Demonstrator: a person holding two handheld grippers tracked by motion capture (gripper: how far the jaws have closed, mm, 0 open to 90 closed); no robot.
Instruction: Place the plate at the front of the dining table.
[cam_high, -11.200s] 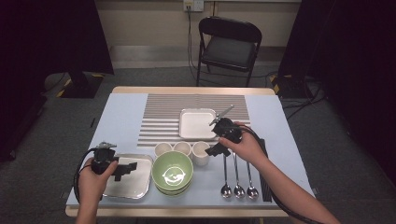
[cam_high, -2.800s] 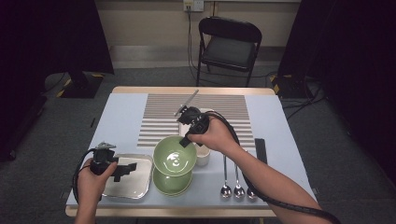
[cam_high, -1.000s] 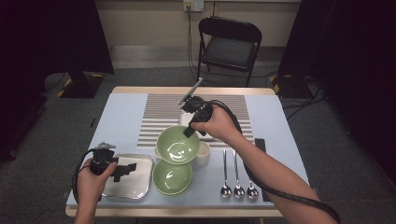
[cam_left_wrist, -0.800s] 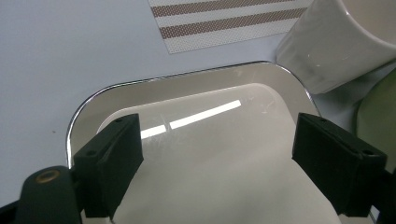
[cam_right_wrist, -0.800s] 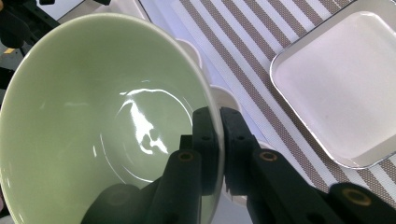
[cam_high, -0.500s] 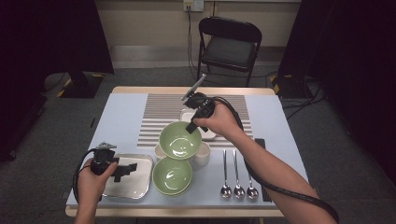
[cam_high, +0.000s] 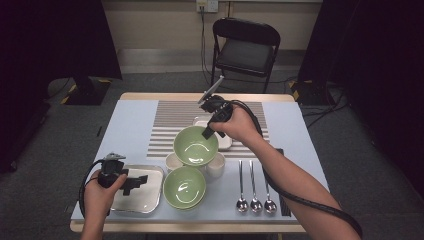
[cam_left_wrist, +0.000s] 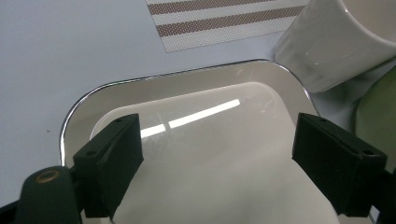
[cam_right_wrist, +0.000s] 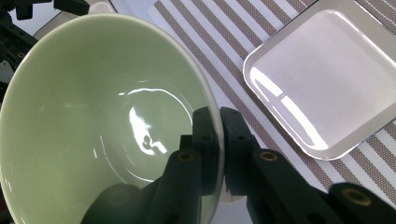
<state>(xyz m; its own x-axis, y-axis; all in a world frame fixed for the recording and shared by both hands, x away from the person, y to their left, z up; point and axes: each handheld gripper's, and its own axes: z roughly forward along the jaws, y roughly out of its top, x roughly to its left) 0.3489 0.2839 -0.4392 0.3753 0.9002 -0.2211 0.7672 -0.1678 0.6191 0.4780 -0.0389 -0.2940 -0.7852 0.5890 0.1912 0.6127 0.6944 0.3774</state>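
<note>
Right tongs (cam_high: 209, 131) pinched tight on the rim of a green bowl (cam_high: 195, 145), one jaw inside the wall, one outside, bowl hanging tilted in the air. Below it, cups (cam_high: 215, 165) and a second bowl (cam_high: 184, 186); just past the jaws, a white tray (cam_right_wrist: 322, 79) on the striped mat (cam_high: 175, 117). Thin grip on glazed rim, all weight to one side: could swing or slip out, likely chipping the cups underneath. Left tongs (cam_left_wrist: 217, 161) gaping wide, holding nothing, hovering over a steel tray (cam_left_wrist: 196, 93), cup just beyond the far jaw.
</note>
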